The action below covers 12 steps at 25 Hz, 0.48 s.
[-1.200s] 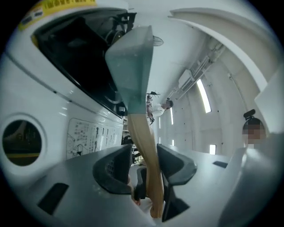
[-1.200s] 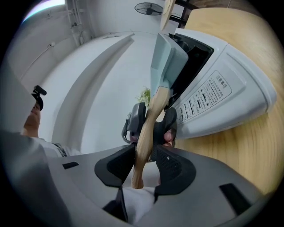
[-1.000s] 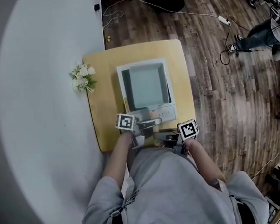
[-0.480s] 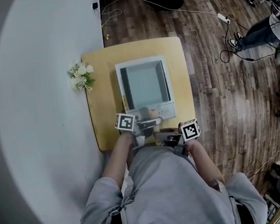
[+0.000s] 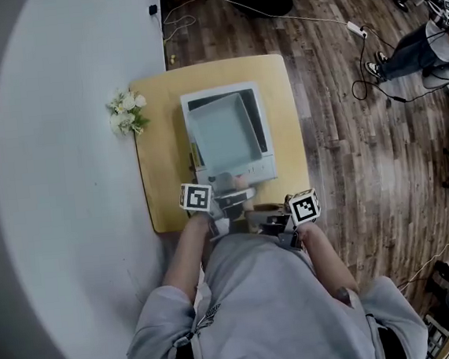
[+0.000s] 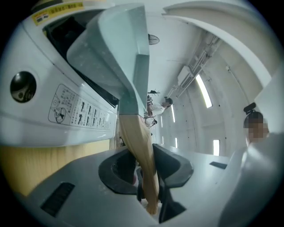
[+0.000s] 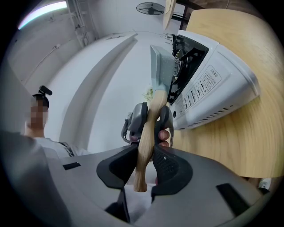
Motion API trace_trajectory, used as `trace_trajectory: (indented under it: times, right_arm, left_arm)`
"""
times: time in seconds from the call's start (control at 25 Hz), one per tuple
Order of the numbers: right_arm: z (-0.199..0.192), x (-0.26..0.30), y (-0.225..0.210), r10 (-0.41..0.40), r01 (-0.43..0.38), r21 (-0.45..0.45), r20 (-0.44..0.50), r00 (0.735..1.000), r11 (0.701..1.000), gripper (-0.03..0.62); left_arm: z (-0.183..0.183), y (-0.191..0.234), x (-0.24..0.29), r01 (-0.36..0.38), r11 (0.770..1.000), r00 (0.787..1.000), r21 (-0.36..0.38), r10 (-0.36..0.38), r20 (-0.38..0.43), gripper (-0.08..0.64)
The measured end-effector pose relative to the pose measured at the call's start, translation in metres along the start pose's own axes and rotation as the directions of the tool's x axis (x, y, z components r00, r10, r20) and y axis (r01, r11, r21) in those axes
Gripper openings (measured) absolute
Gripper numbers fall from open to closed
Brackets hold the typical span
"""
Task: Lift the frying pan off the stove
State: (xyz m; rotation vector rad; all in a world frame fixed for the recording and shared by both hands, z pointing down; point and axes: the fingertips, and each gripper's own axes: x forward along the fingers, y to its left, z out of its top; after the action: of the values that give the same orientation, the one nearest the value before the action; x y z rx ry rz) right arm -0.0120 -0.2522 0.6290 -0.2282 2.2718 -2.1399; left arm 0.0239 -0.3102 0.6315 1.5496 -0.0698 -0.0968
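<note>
The square pale-green frying pan point(image 5: 220, 132) hangs tilted above the white tabletop stove point(image 5: 264, 165), its far end raised. Its wooden handle point(image 6: 138, 146) runs back between the jaws of both grippers. My left gripper point(image 5: 228, 203) is shut on the handle nearer the pan; its jaws have just been closing tighter on it. My right gripper point(image 5: 267, 224) is shut on the handle's end point(image 7: 144, 155). In the right gripper view the pan point(image 7: 159, 66) stands edge-on, with the left gripper point(image 7: 147, 120) clamped ahead and the stove point(image 7: 213, 88) to the right. The left gripper view shows the pan point(image 6: 117, 48) above the stove's control panel point(image 6: 75, 111).
The stove sits on a small wooden table point(image 5: 161, 181). A bunch of white flowers point(image 5: 126, 113) lies at the table's left edge against a white wall. Wooden floor with cables lies to the right, where a seated person's legs point(image 5: 425, 49) show.
The pan has lifted off the stove and tilted, swinging slightly left in the head view, baring the stove's dark burner edge at right. Both grippers stay on the handle.
</note>
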Motion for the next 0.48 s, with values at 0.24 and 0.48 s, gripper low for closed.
trace_trajectory:
  times: [0.24, 0.48]
  right_arm:
    - [-0.029, -0.014, 0.010, 0.031, -0.032, -0.025, -0.031, 0.999, 0.999, 0.103]
    - [-0.076, -0.032, 0.015, 0.048, -0.051, -0.043, -0.067, 0.997, 0.998, 0.104]
  left_arm:
    - [-0.032, -0.012, 0.007, -0.018, 0.999, 0.999, 0.027, 0.018, 0.027, 0.103]
    - [-0.078, -0.015, 0.011, -0.039, 0.997, 0.997, 0.070, 0.034, 0.067, 0.103]
